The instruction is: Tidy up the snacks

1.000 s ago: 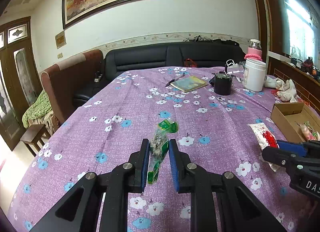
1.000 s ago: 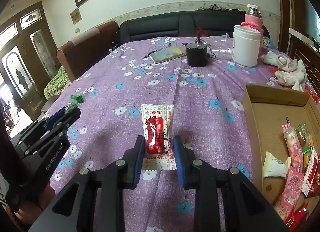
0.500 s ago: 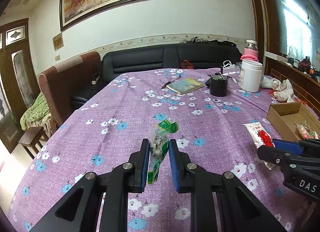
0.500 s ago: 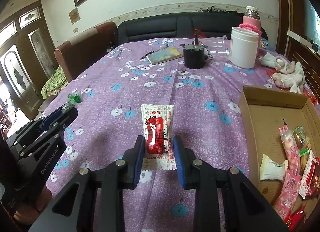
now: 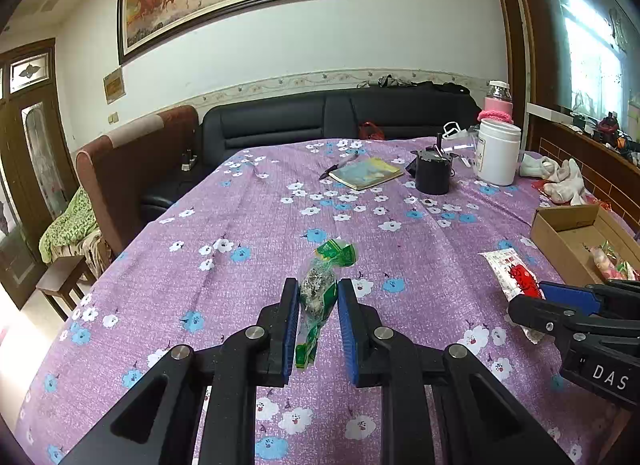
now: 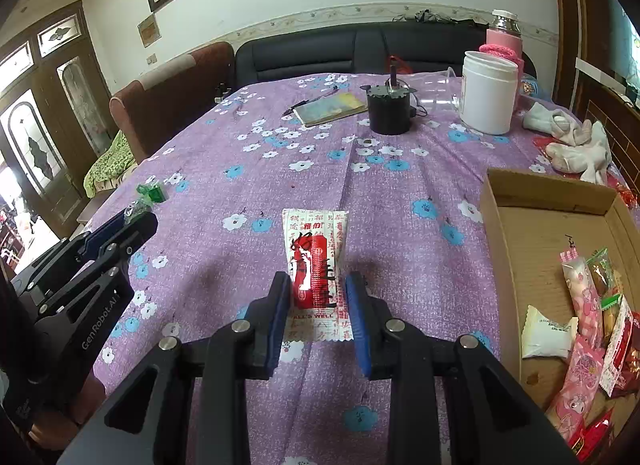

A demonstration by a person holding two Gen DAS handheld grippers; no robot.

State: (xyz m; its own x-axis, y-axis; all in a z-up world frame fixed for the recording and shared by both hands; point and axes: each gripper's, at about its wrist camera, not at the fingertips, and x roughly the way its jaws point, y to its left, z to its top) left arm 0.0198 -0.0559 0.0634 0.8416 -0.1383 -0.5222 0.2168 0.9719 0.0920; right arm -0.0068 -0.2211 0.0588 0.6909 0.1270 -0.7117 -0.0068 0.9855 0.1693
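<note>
Left gripper (image 5: 318, 303) is pinched onto a clear-and-green snack packet (image 5: 320, 293); pads press its middle, green twisted end sticks out ahead, the other tail hangs between the fingers, so it looks lifted off the purple floral tablecloth (image 5: 248, 233). Right gripper (image 6: 318, 297) is narrowed on a red-and-white snack sachet (image 6: 316, 265). Its near half sits between the blue pads and its far end points away over the cloth. Whether it is clear of the cloth or still resting flat is not certain from this angle, but the pads bracket it tightly, so it reads as gripped. Just right of that gripper sits the open cardboard box (image 6: 548, 193), already holding several wrapped snacks: a white pillow pack (image 6: 546, 331), pink packets (image 6: 580, 285), and red ones at the near corner. Judgement: the task is mostly done. The box is part filled and the only loose snacks seen on the cloth are these two, both in hand. Left to do: carry each to the box and release; the right has the short trip, the left must cross over. Farther back on the table, none of it snacks: a notebook (image 6: 332, 107), a black pot (image 6: 390, 111), a white tub (image 6: 488, 91), a pink-sleeved bottle (image 6: 504, 39), and crumpled white cloth (image 6: 576, 141).
</note>
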